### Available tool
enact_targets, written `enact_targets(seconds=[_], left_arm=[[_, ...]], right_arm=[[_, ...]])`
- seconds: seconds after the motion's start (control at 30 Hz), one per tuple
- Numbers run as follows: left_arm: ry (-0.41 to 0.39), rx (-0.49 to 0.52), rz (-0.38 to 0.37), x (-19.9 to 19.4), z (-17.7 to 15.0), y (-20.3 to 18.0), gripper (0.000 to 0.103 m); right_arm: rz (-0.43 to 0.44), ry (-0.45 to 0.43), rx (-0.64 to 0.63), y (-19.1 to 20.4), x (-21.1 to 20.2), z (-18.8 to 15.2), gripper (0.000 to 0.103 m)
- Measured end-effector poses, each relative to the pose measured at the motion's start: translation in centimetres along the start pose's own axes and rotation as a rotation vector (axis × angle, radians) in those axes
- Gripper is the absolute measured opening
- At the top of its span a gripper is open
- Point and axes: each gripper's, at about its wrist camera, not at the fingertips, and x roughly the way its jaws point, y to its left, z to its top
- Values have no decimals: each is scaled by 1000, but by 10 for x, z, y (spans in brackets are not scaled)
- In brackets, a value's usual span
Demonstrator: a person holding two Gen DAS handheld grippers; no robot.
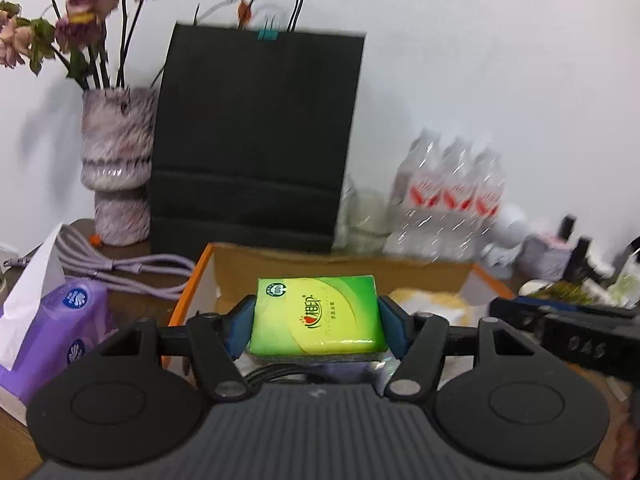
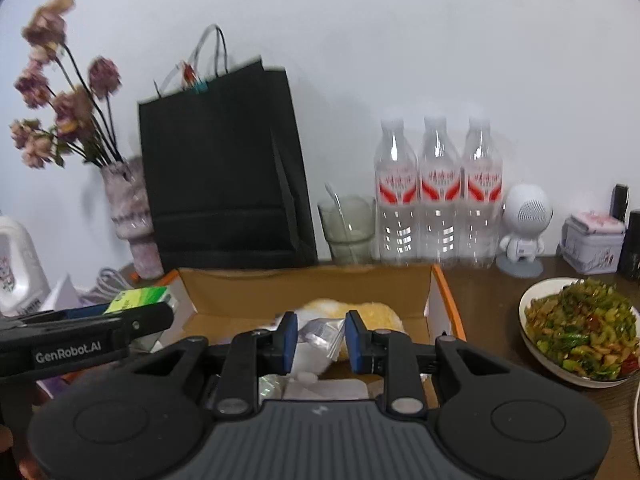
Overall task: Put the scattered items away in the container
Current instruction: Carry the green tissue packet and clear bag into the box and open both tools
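**Green tissue pack held over cardboard box**

L gripper clamps a green tissue pack w/ a blue pad pressed on each side. The pack sits flat between the fingers, above the left part of an open cardboard box w/ orange edges. In the right wrist view the same pack shows at the box's left rim.

R gripper hovers over the box interior, fingers narrowly apart w/ nothing pinched. Below it, inside the box: a clear plastic bag and a yellow fuzzy item.

A purple tissue pack lies on the table left of the box; purple cable behind it. Along the wall behind the box: vase w/ dried flowers, black paper bag, 3 water bottles. Plate of stir-fried greens sits right of the box.
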Motion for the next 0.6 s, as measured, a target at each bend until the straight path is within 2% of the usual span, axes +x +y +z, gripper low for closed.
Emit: enact_targets(seconds=[0.1,0.13,0.2,0.23,0.27,0.3,0.33,0.4,0.6], left_arm=[[37,5,17,13,-4,4,67],[45,7,22,16,-5,5,70],[59,0,19,18,-6,6,101],[59,-10,18,18,-6,6,103],[56,-15,21,17,-6,6,103],[54,-7,28,15,-5,5,103],[52,3,45,15,-4,3,103],[54,23,62,14,-3,2,103],[67,39,88,12,-3,-2,103]], right_arm=[[-7,30,-9,0,9,-5,25],[-7,37,-9,0,11,-6,27],[-9,55,-10,1,14,-8,34],[-8,62,-12,1,15,-8,50],[-5,66,-12,2,15,-8,61],[-1,65,-15,3,14,-8,79],[-9,60,-21,4,12,-8,91],[-22,57,-38,7,10,-5,103],[-48,92,-55,11,9,-4,103]])
